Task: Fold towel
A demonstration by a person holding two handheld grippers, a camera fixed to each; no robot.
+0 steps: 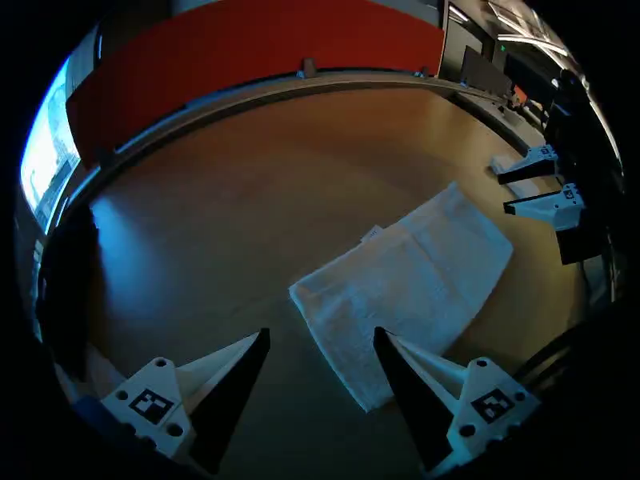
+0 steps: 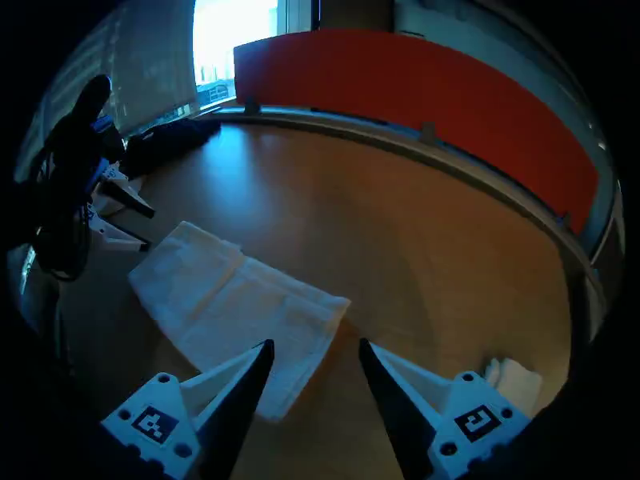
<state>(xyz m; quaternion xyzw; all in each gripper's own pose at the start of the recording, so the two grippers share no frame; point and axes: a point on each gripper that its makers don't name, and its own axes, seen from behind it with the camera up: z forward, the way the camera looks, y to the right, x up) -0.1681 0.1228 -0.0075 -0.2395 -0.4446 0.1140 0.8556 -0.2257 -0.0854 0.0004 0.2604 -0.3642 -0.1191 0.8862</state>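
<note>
- The towel (image 1: 408, 288) lies flat and aslant on the wooden tabletop (image 1: 240, 200), a pale rectangle with nothing resting on it.
- The left tongs (image 1: 320, 332) are spread wide and carry nothing. They hover at the towel's near end, and one finger shows in front of the cloth's edge (it seems to be above the cloth, though the view cannot settle that).
- The right tongs (image 2: 314, 342) are likewise spread and empty. They are poised at the towel's other end, where a corner of the cloth reaches toward the gap between the fingers.
- The two tools face one another along the towel's length, and each view shows the other tool farther off, beyond the far end. This placing suits a two-handed fold, with one tool ready at each end so the cloth can be lifted evenly.
- A line runs across the cloth, and one part looks thicker than the rest. The towel is therefore probably doubled over once, and what remains is either a further fold or nothing at all.
- The next grip would need low, flat fingers, since thin cloth on a smooth surface tends to slide away.
- A red partition (image 2: 416, 88) lines the tabletop's far edge, well apart from the work.
</note>
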